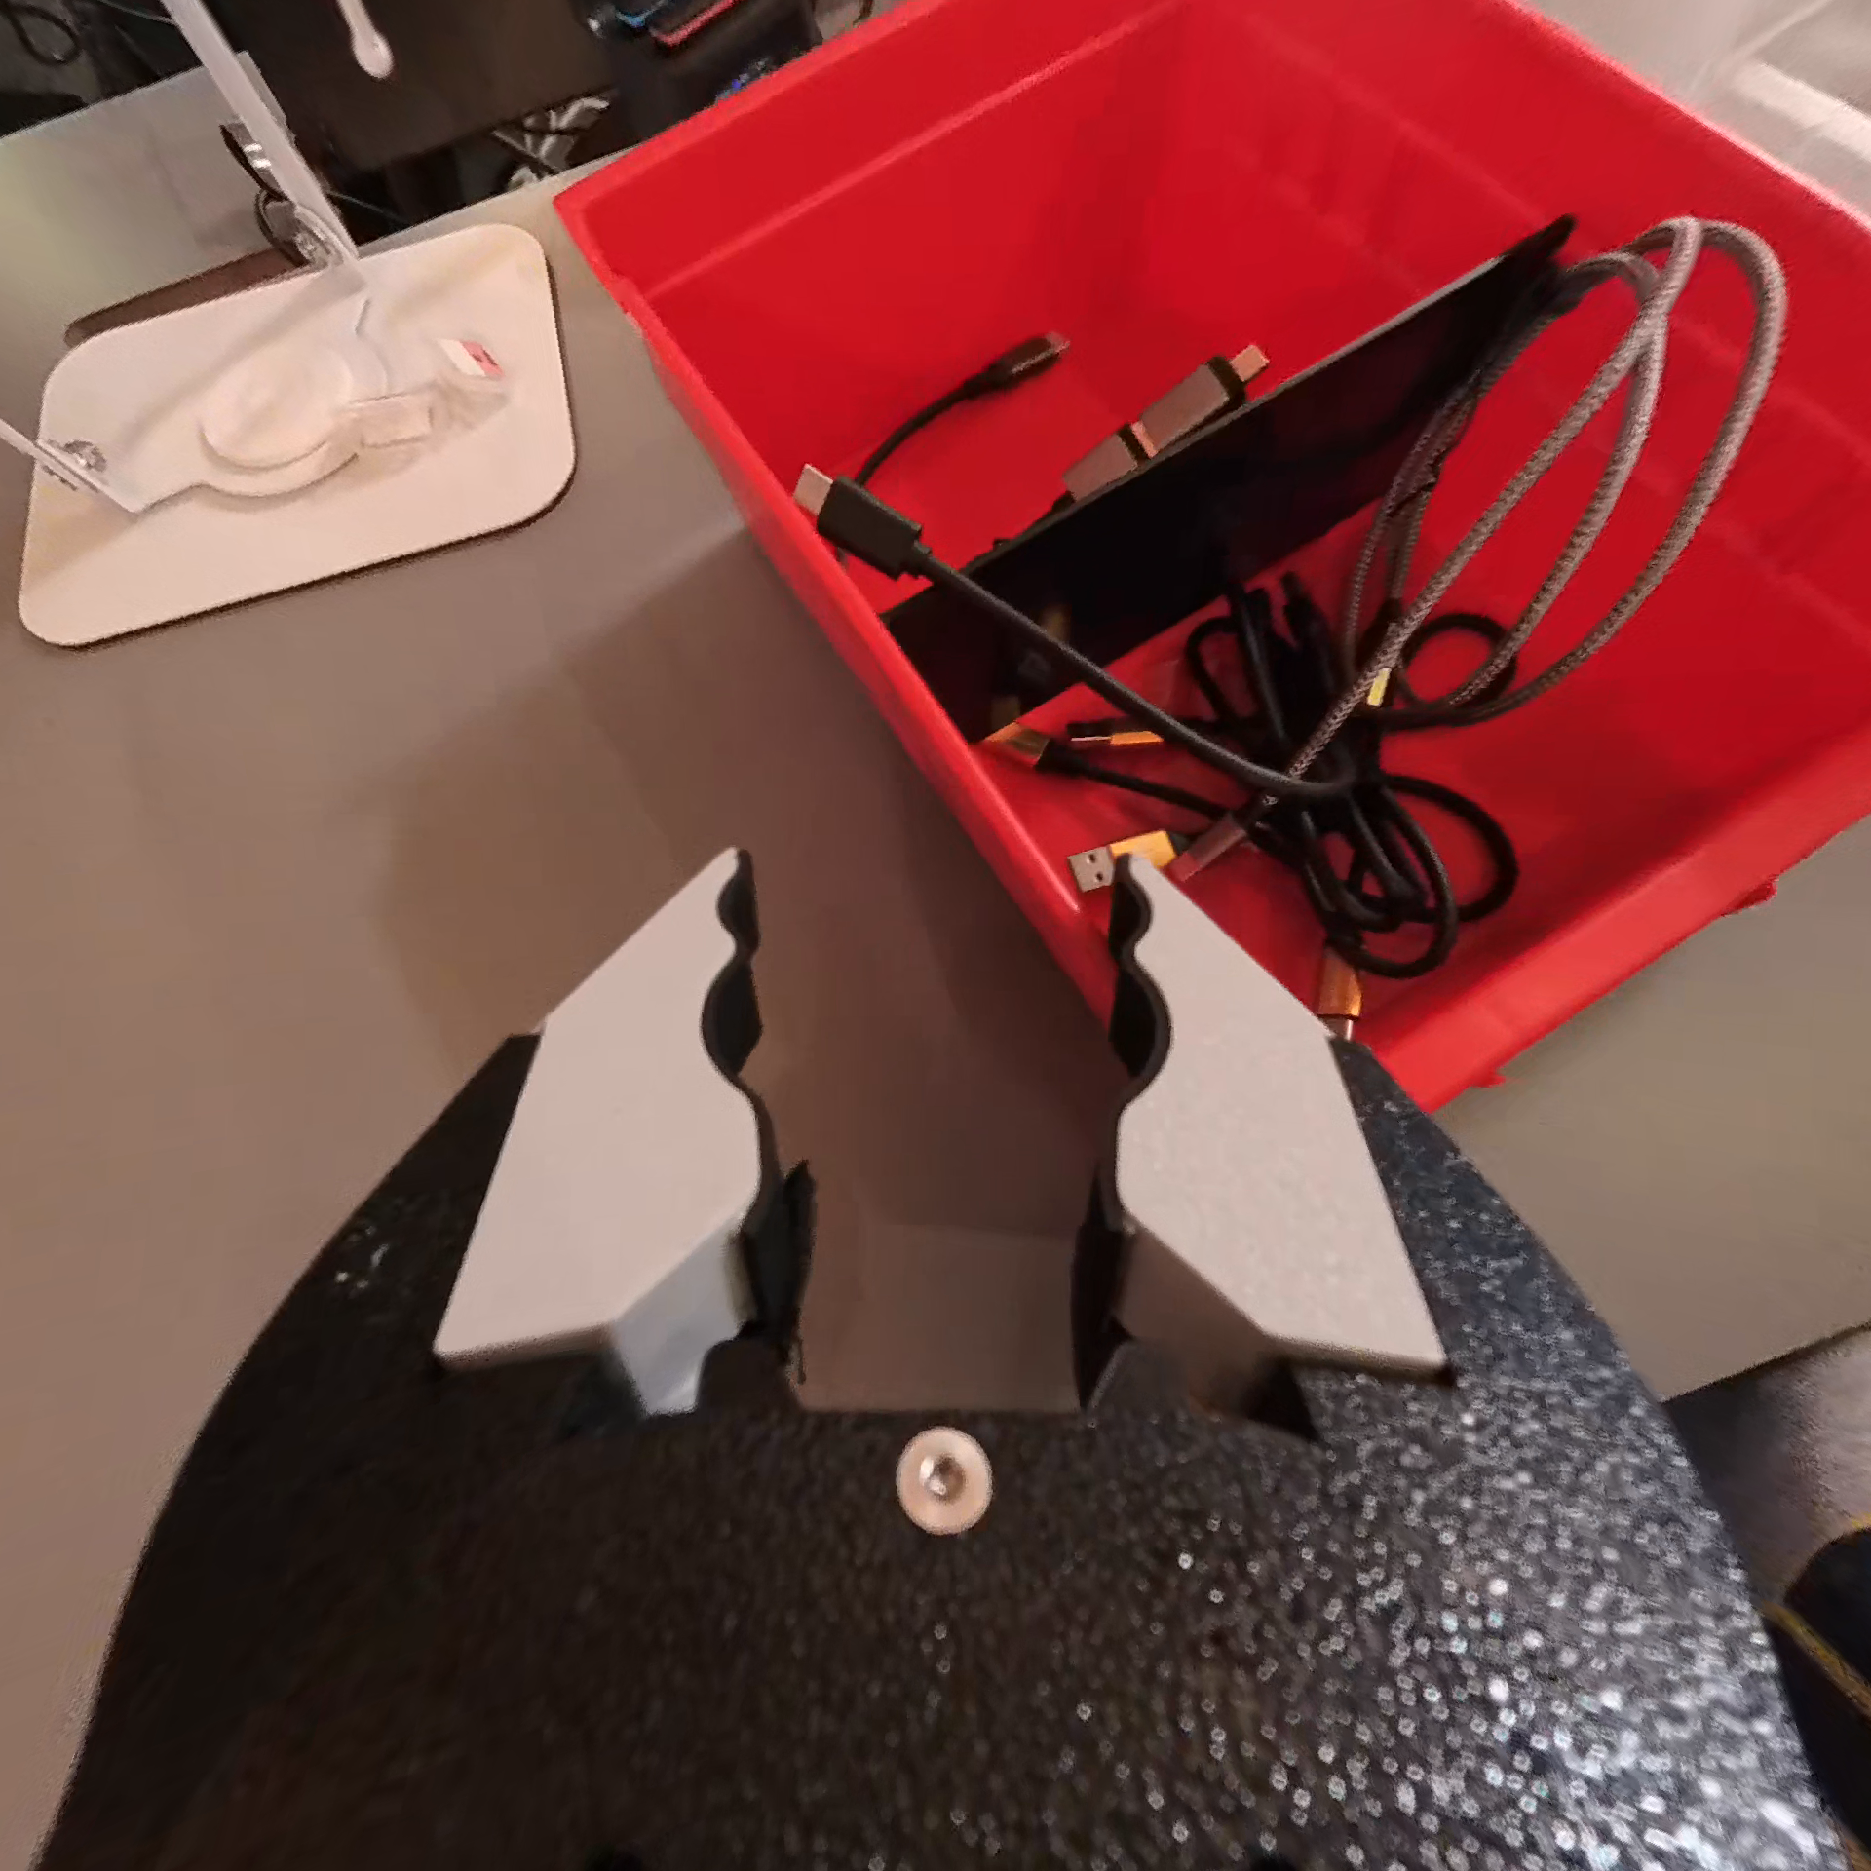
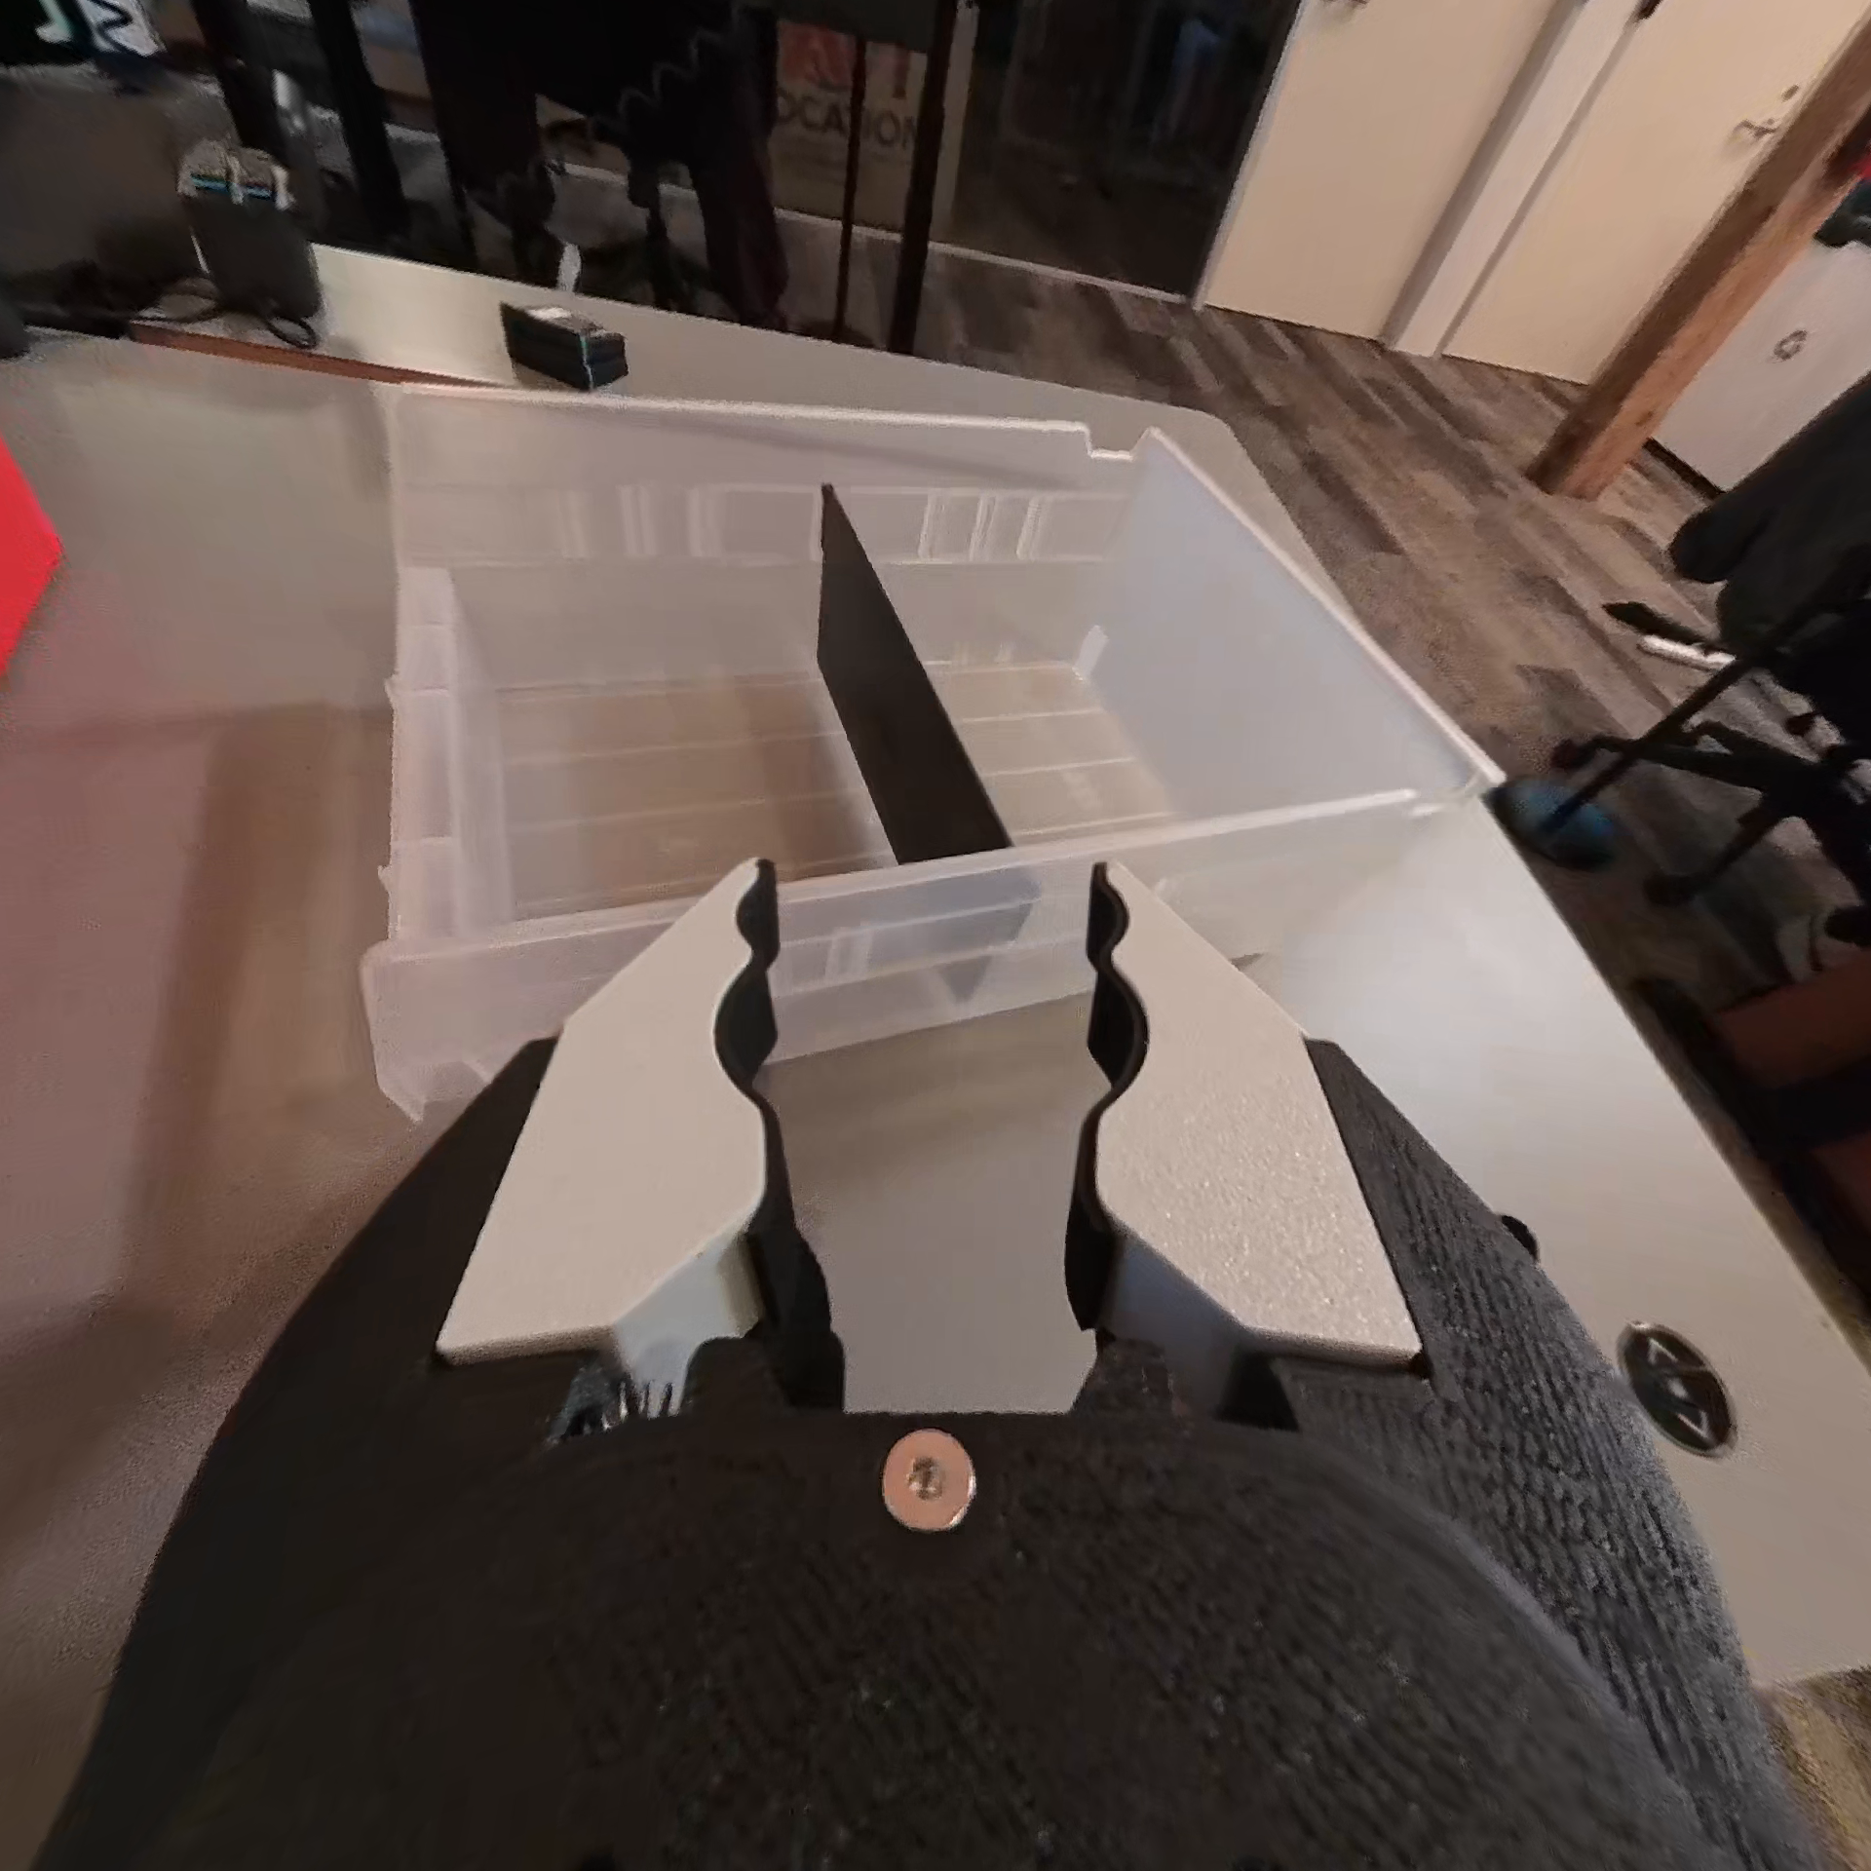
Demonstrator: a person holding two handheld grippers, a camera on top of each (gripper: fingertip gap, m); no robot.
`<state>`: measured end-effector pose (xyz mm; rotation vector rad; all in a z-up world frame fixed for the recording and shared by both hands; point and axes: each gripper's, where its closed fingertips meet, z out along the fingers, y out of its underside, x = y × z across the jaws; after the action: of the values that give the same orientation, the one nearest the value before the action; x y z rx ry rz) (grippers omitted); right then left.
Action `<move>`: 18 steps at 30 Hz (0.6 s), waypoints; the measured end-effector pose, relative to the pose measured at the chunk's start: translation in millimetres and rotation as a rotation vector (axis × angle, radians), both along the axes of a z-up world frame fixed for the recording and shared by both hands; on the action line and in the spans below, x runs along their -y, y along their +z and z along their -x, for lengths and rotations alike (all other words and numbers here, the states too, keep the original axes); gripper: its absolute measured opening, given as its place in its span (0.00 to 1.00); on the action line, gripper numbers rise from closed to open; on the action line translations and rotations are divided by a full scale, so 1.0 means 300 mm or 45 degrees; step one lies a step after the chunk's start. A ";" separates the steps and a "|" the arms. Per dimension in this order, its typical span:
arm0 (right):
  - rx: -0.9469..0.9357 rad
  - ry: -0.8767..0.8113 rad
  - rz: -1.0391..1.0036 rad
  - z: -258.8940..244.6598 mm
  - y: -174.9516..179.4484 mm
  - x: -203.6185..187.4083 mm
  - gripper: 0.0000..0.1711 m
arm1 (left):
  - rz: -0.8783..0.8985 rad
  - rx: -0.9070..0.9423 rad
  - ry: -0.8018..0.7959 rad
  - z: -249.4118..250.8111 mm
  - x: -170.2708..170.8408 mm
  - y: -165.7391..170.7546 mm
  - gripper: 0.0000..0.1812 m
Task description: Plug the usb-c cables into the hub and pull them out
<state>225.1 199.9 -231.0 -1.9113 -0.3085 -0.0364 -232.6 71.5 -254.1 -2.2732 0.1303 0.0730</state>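
Left wrist view first: the left gripper hangs above the grey table, tipped down and forward, its jaws spread wide with nothing between them; its right fingertip overlaps the near corner of the red bin. Inside that bin a black divider runs corner to corner; on its far side lies the hub, a row of small grey blocks, with a short black lead beside it; a black usb-c cable drapes its plug over the divider's near end; the near compartment holds a tangle of black cables with gold-tipped plugs and a looped grey braided cable. Off to the left sits a white stand base, well apart from the bin.

Over to the right wrist view: the right gripper is also released, jaws parted and bare, poised level over the table just short of a clear plastic bin; a black divider splits that bin into two compartments; a small black box rests beyond it, and a sliver of the red bin shows at the left edge.
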 end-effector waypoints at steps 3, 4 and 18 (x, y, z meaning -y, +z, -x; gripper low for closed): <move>-0.101 0.027 0.097 -0.021 -0.003 0.007 0.38 | 0.020 -0.049 0.035 0.028 0.001 0.007 0.37; -0.150 0.044 0.110 -0.010 0.002 0.005 0.43 | 0.026 -0.053 0.036 0.030 -0.001 0.008 0.36; -0.150 -0.072 0.305 -0.016 -0.095 -0.035 0.62 | 0.026 -0.103 0.064 0.025 -0.014 0.014 0.31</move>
<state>230.1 210.3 -259.6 -2.1495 -0.1854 0.0791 -240.1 75.7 -249.9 -2.2948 0.1168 0.1906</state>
